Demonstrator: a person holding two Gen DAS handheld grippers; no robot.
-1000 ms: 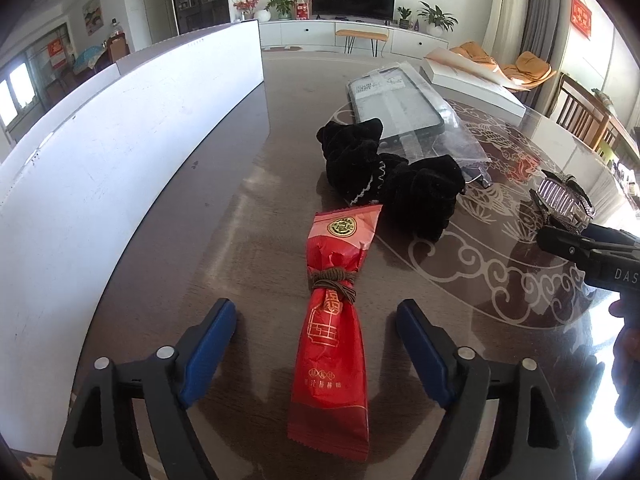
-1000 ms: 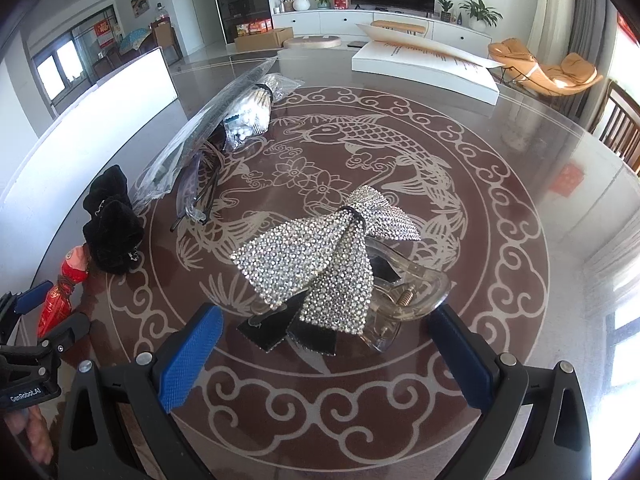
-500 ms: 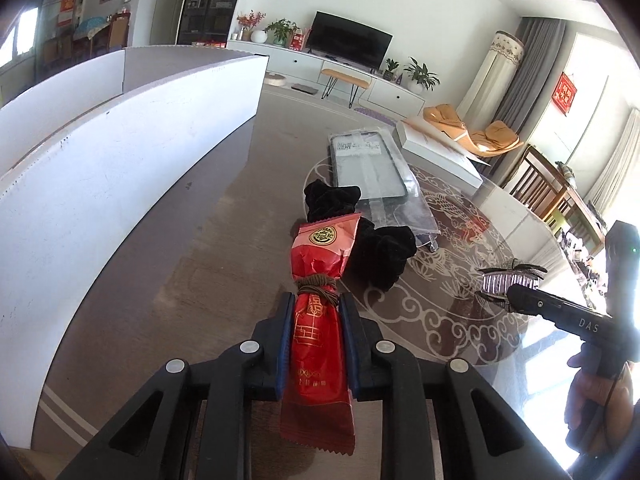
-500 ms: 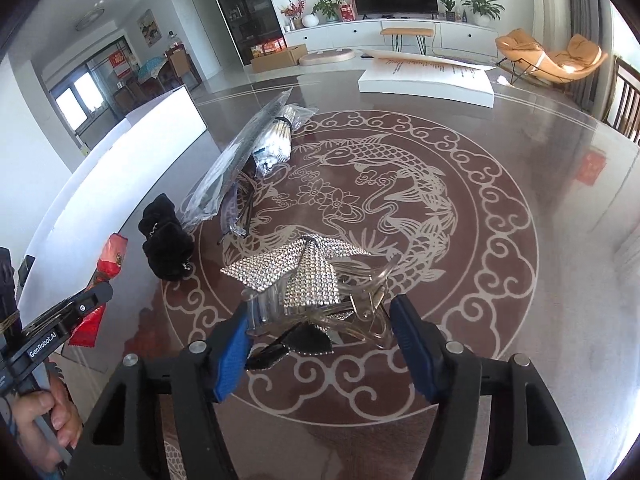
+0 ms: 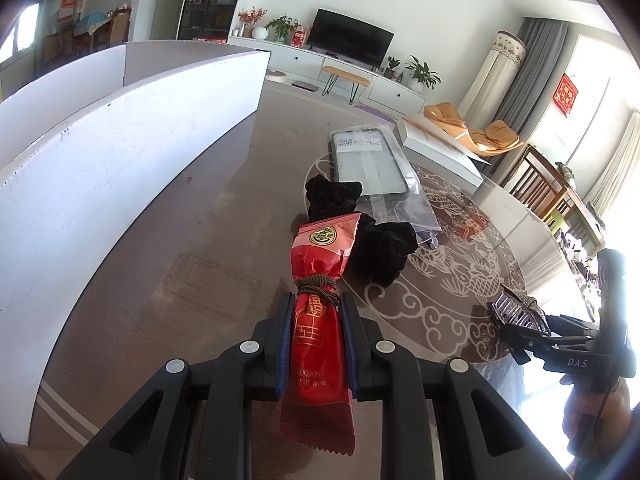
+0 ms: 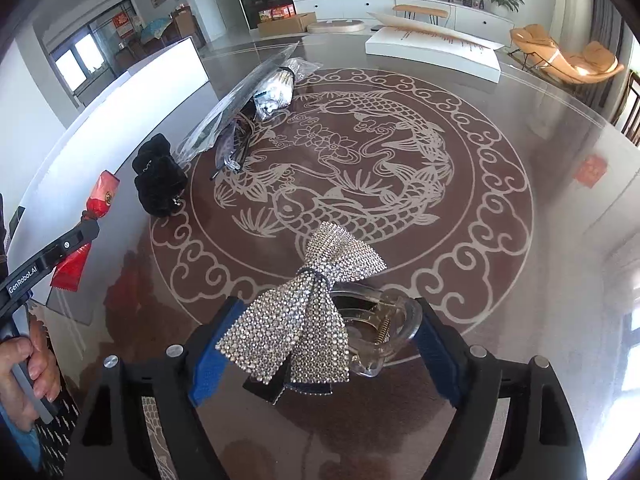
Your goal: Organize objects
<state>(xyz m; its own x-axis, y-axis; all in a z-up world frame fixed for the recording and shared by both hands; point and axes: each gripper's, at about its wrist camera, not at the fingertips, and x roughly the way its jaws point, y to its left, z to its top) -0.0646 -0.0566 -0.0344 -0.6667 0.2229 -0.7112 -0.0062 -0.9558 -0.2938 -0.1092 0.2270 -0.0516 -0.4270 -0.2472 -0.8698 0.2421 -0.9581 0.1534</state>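
Red snack packet (image 5: 316, 344) — now clamped by left gripper (image 5: 314, 312), lifted; right gripper (image 6: 320, 344), jaws opening, now straddles rhinestone bow clip (image 6: 308, 312).

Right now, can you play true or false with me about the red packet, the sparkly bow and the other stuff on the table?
1. The left gripper is shut on the red foil snack packet tied with brown cord. True.
2. The silver rhinestone bow on a clear plastic hair clip lies far from the right gripper. False: it sits between the blue fingers, whose jaws are opening.
3. The black velvet scrunchie lies on the patterned round table. True.
4. The scrunchie is white. False: it is black.
5. The table shows a fish design. True.
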